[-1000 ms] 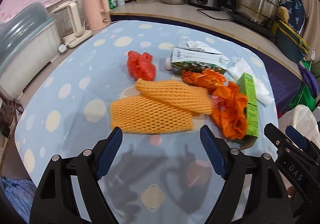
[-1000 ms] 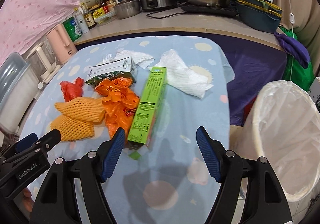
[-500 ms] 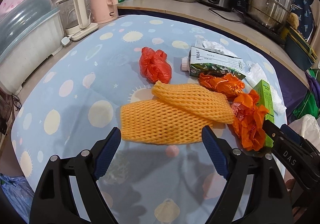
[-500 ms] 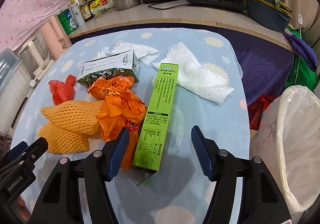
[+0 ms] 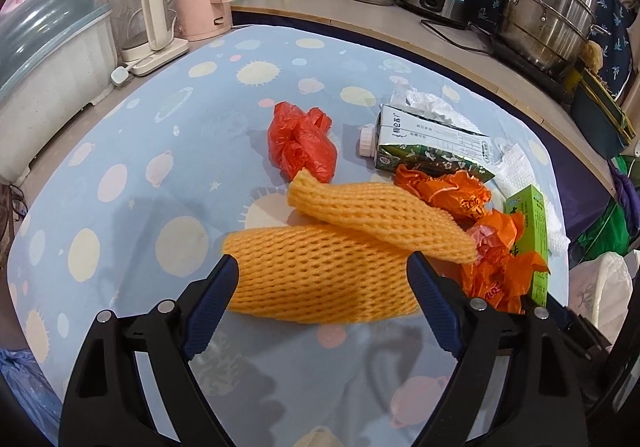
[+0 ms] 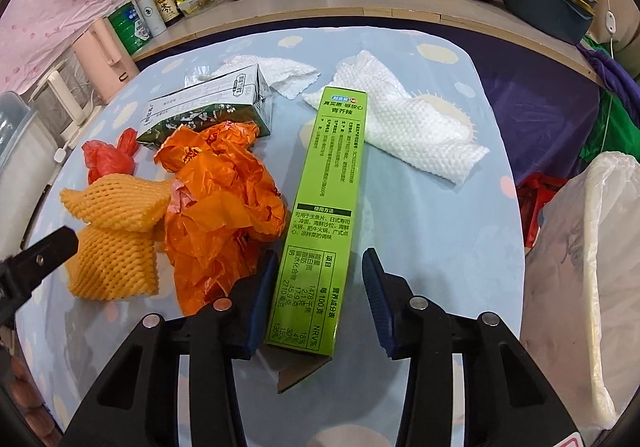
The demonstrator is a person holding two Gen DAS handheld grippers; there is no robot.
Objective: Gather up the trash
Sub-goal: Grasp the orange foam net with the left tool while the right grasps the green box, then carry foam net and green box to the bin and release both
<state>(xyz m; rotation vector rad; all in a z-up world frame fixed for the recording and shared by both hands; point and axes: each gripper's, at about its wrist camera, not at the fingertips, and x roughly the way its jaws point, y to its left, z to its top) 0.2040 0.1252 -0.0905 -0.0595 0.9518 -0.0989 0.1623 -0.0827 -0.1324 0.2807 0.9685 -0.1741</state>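
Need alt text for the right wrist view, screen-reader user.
The right gripper is closing its blue-padded jaws around the near end of a long green box lying on a blue spotted tablecloth. To its left lie crumpled orange plastic, yellow foam netting and a milk carton; a white-lined trash bin stands at right.

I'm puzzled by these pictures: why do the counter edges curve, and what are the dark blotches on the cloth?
Left wrist view: fisheye bends the counter edge; the left gripper shadows the tablecloth. Right wrist view: same bending, sharp print on the green box.
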